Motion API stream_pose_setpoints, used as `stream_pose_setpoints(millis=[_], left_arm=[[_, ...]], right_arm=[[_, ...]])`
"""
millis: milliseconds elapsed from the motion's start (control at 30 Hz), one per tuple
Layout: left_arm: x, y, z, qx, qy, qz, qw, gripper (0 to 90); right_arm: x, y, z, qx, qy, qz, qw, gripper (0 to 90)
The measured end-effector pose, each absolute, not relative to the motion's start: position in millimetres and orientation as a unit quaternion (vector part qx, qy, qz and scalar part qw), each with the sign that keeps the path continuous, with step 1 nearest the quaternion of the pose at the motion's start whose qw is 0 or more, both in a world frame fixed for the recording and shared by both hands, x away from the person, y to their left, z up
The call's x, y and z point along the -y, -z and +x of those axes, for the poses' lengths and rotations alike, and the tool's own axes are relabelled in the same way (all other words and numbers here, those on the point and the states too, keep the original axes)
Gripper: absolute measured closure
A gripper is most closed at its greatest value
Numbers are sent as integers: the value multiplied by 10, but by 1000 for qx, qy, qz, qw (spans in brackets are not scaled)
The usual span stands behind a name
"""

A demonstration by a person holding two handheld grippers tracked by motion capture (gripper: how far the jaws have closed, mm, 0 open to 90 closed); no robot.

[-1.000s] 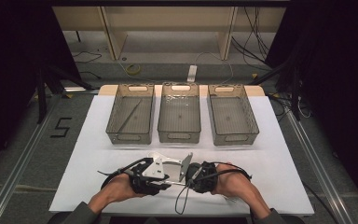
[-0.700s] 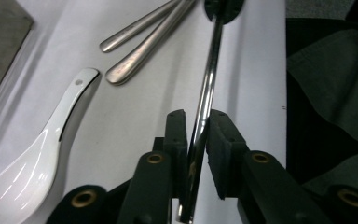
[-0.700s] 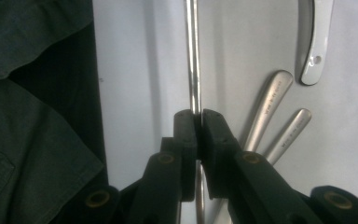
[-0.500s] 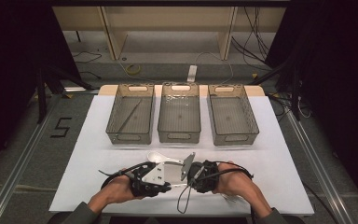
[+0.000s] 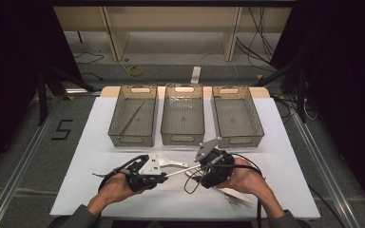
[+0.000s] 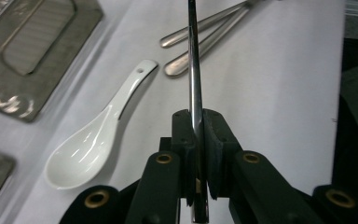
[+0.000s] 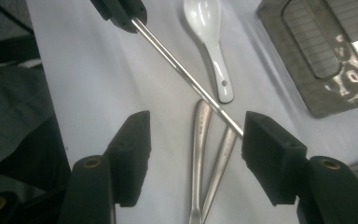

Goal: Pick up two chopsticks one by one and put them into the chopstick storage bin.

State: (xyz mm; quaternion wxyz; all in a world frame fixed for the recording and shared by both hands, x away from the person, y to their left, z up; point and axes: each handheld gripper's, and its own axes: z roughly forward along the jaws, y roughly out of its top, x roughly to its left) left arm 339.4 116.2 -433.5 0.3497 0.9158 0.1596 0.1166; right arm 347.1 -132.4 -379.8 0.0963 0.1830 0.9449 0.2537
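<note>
A thin metal rod (image 6: 193, 70) runs straight out from my left gripper (image 6: 198, 135), which is shut on it. In the high view the rod (image 5: 183, 171) stretches from the left gripper (image 5: 164, 175) toward the right gripper (image 5: 196, 174). My right gripper (image 7: 196, 140) is open; its jaws have just been opening. The rod (image 7: 182, 74) crosses in front of it, its far end close by one finger (image 7: 268, 149), with no pad pressing on it. A white ceramic spoon (image 6: 93, 140) lies on the white table cover beside two metal utensil handles (image 6: 205, 28).
Three grey mesh bins stand side by side at the back of the white cover (image 5: 90, 156): left (image 5: 119, 140), middle (image 5: 183, 138), right (image 5: 256, 123). The left bin holds a thin rod. Cables trail from both grippers. Dark floor surrounds the table.
My right gripper's jaws have spread apart and come off the rod, and that hand has drawn back to the right and a little up. The left gripper still holds the rod.
</note>
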Motion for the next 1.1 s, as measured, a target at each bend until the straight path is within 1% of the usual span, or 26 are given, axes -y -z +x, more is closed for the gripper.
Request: stream_pose_setpoints(millis=[100, 200, 367, 700, 1100], left_arm=[[-1203, 4305, 3415, -177, -126, 908, 358, 834], [-1240, 4275, 3428, -195, -144, 899, 366, 835], [-1320, 4247, 3478, -235, -162, 880, 380, 834], [-1532, 4200, 3571, -300, -168, 850, 399, 835], [-1687, 4171, 3632, -338, -180, 829, 407, 835]], right_arm=[[1350, 3800, 3491, -938, -260, 203, 106, 374], [1383, 3825, 3512, -930, -270, 222, 115, 354], [1455, 3860, 3526, -914, -292, 255, 119, 341], [1591, 3984, 3525, -887, -335, 292, 124, 313], [1682, 4113, 3503, -876, -345, 317, 113, 300]])
